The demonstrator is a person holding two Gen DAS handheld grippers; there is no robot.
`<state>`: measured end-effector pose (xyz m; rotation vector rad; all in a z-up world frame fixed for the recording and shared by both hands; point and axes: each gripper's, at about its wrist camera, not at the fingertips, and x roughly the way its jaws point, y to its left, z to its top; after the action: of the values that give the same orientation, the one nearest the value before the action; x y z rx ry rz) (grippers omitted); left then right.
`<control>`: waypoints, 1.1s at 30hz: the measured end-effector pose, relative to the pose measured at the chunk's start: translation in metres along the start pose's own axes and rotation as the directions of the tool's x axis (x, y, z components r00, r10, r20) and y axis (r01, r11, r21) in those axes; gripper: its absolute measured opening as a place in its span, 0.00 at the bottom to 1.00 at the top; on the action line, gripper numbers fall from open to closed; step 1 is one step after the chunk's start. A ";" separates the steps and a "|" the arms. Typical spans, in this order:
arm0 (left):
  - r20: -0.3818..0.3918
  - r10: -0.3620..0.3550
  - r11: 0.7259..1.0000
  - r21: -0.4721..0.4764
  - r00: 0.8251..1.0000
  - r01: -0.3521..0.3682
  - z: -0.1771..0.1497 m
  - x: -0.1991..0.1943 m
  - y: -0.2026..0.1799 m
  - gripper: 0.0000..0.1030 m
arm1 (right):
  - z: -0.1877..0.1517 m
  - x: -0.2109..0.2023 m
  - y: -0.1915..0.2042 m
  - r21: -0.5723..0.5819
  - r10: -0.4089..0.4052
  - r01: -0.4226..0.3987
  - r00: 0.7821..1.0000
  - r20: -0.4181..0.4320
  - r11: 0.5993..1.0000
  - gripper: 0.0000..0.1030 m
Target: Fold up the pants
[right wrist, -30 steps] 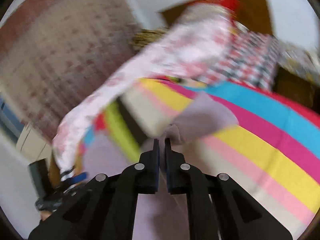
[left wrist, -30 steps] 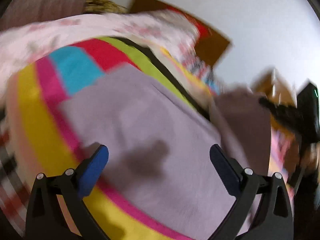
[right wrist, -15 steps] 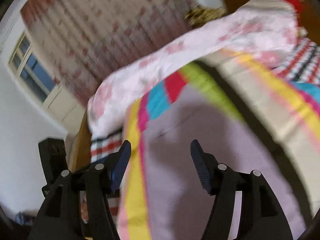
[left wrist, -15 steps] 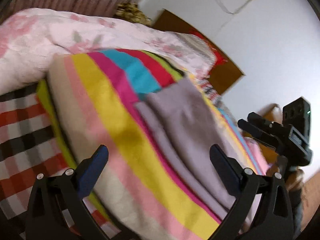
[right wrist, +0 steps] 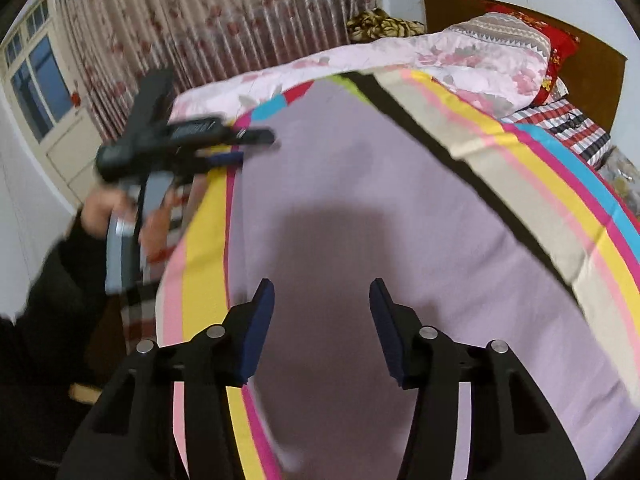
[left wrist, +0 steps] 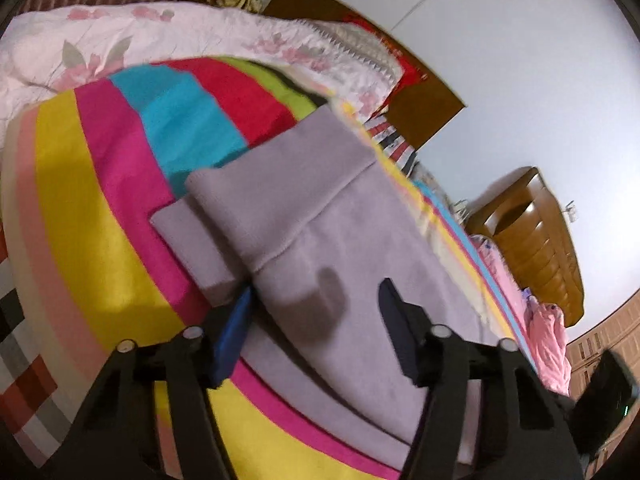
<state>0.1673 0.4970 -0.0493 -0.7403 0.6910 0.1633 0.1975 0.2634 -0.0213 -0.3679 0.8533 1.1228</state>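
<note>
Both claws are hovering apart — left claw [left wrist: 316,320] and right claw [right wrist: 322,324] closing over the lilac pants [left wrist: 360,248], gripping nothing — risking a one-layer pinch dragging the fold askew.

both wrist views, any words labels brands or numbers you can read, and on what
No text can be read in either view.
The left gripper, seen from the right wrist, has a pale patch on its body, perhaps a label, too blurred to read.
The red cloth by the headboard bears gold marks, too small to tell whether they are writing.
The purple pants and the striped blanket show no print.
</note>
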 end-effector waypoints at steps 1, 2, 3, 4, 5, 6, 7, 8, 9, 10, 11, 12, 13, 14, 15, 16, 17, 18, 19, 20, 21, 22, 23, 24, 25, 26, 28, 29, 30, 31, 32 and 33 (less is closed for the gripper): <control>-0.001 -0.003 1.000 -0.001 1.000 0.003 0.002 0.001 0.001 0.56 | -0.006 -0.002 0.003 -0.016 -0.007 0.007 1.000 -0.008 1.000 0.48; 0.000 -0.007 1.000 -0.001 1.000 0.007 0.002 0.001 0.002 0.54 | -0.012 -0.004 0.004 -0.033 -0.018 0.017 1.000 -0.015 0.999 0.47; 0.001 -0.002 1.000 0.001 1.000 0.002 0.001 0.002 0.002 0.48 | -0.016 -0.006 0.007 -0.052 -0.026 0.025 0.999 -0.025 0.998 0.46; 0.001 0.004 1.000 0.004 1.000 -0.004 0.001 0.002 0.003 0.44 | -0.020 -0.008 0.010 -0.074 -0.028 0.026 0.999 -0.033 0.997 0.44; 0.000 0.012 1.000 0.004 1.000 -0.012 0.002 0.004 0.004 0.38 | -0.025 -0.010 0.014 -0.092 -0.031 0.028 0.999 -0.033 0.995 0.42; 0.001 0.012 1.000 0.001 1.000 -0.012 0.002 0.004 0.005 0.38 | -0.028 -0.011 0.017 -0.121 -0.042 0.038 0.999 -0.032 0.992 0.40; 0.003 0.008 1.000 -0.006 1.000 -0.008 0.002 0.004 0.006 0.37 | -0.030 -0.012 0.021 -0.141 -0.054 0.049 0.998 -0.032 0.989 0.39; 0.004 0.010 1.000 -0.008 1.000 -0.010 0.003 0.004 0.006 0.36 | -0.030 -0.012 0.025 -0.164 -0.069 0.062 0.997 -0.036 0.985 0.39; 0.004 0.011 1.000 -0.010 1.000 -0.011 0.003 0.004 0.007 0.35 | -0.029 -0.012 0.029 -0.181 -0.074 0.067 0.997 -0.034 0.981 0.39; 0.004 0.010 1.000 -0.012 1.000 -0.010 0.003 0.004 0.006 0.35 | -0.028 -0.014 0.035 -0.207 -0.082 0.076 0.996 -0.020 0.975 0.39; 0.003 0.009 1.000 -0.016 1.000 -0.009 0.003 0.004 0.007 0.35 | -0.028 -0.016 0.040 -0.229 -0.086 0.082 0.996 -0.009 0.970 0.39; 0.002 0.008 1.000 -0.018 1.000 -0.008 0.004 0.004 0.007 0.35 | -0.028 -0.016 0.045 -0.261 -0.096 0.091 0.995 -0.003 0.961 0.38; 0.000 0.008 1.000 -0.019 1.000 -0.008 0.004 0.004 0.007 0.35 | -0.028 -0.015 0.050 -0.292 -0.117 0.111 0.993 -0.004 0.950 0.35; -0.003 0.008 1.000 -0.020 1.000 -0.008 0.005 0.005 0.007 0.35 | -0.029 -0.012 0.054 -0.318 -0.139 0.128 0.990 -0.011 0.939 0.34; -0.004 0.007 1.000 -0.022 1.000 -0.007 0.005 0.005 0.007 0.35 | -0.030 -0.009 0.056 -0.341 -0.155 0.139 0.988 -0.019 0.930 0.33; -0.006 0.006 1.000 -0.024 1.000 -0.006 0.005 0.005 0.007 0.35 | -0.033 -0.006 0.059 -0.369 -0.176 0.155 0.984 -0.024 0.917 0.32; -0.010 0.004 1.000 -0.029 1.000 -0.004 0.006 0.006 0.008 0.35 | -0.036 -0.004 0.061 -0.388 -0.198 0.173 0.980 -0.026 0.906 0.31; -0.011 0.004 0.999 -0.034 1.000 -0.004 0.006 0.007 0.008 0.37 | -0.039 0.000 0.062 -0.408 -0.231 0.199 0.972 -0.030 0.891 0.31; -0.012 0.001 0.999 -0.039 1.000 -0.002 0.006 0.007 0.009 0.37 | -0.042 0.004 0.063 -0.433 -0.269 0.228 0.962 -0.036 0.872 0.31; -0.013 0.004 0.999 -0.041 1.000 -0.005 0.007 0.008 0.008 0.37 | -0.045 0.007 0.064 -0.459 -0.297 0.249 0.954 -0.034 0.853 0.31; -0.013 0.007 0.999 -0.038 1.000 -0.007 0.007 0.008 0.008 0.37 | -0.049 0.008 0.067 -0.479 -0.313 0.266 0.949 -0.020 0.837 0.31; -0.012 0.010 0.999 -0.034 1.000 -0.011 0.007 0.009 0.008 0.37 | -0.050 0.008 0.067 -0.488 -0.319 0.275 0.948 -0.008 0.829 0.26; -0.010 0.016 0.999 -0.029 1.000 -0.016 0.007 0.009 0.007 0.35 | -0.051 0.007 0.069 -0.498 -0.344 0.305 0.939 0.015 0.812 0.18; -0.004 0.025 0.999 -0.026 1.000 -0.025 0.007 0.008 0.007 0.30 | -0.050 0.005 0.069 -0.498 -0.351 0.318 0.936 0.029 0.807 0.11; 0.003 0.028 0.999 -0.024 1.000 -0.028 0.007 0.007 0.006 0.16 | -0.048 0.001 0.068 -0.492 -0.346 0.321 0.937 0.043 0.809 0.08; 0.015 -0.002 1.000 -0.028 1.000 0.003 0.008 0.003 0.005 0.08 | -0.045 -0.005 0.066 -0.472 -0.342 0.332 0.937 0.067 0.817 0.08; 0.057 -0.021 1.000 -0.014 0.998 0.022 0.010 -0.008 -0.001 0.07 | -0.038 -0.021 0.059 -0.421 -0.339 0.357 0.933 0.120 0.834 0.07; 0.087 -0.038 0.999 0.009 0.995 0.038 0.012 -0.017 -0.007 0.07 | -0.036 -0.029 0.057 -0.404 -0.332 0.359 0.933 0.136 0.842 0.07; 0.106 -0.051 0.998 0.030 0.993 0.048 0.013 -0.026 -0.013 0.07 | -0.034 -0.033 0.056 -0.397 -0.326 0.356 0.935 0.144 0.846 0.07; 0.107 -0.047 0.998 0.041 0.993 0.043 0.014 -0.030 -0.016 0.07 | -0.034 -0.038 0.056 -0.396 -0.311 0.343 0.939 0.144 0.852 0.07; 0.100 -0.032 0.998 0.050 0.995 0.027 0.013 -0.033 -0.017 0.07 | -0.034 -0.040 0.056 -0.403 -0.295 0.325 0.946 0.137 0.856 0.07; 0.080 -0.017 0.999 0.048 0.997 0.013 0.011 -0.031 -0.013 0.07 | -0.037 -0.037 0.056 -0.409 -0.283 0.309 0.951 0.125 0.859 0.07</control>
<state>0.1542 0.4977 -0.0164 -0.6901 0.6106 0.1617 0.1256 0.2394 -0.0081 -0.7980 0.4684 1.0165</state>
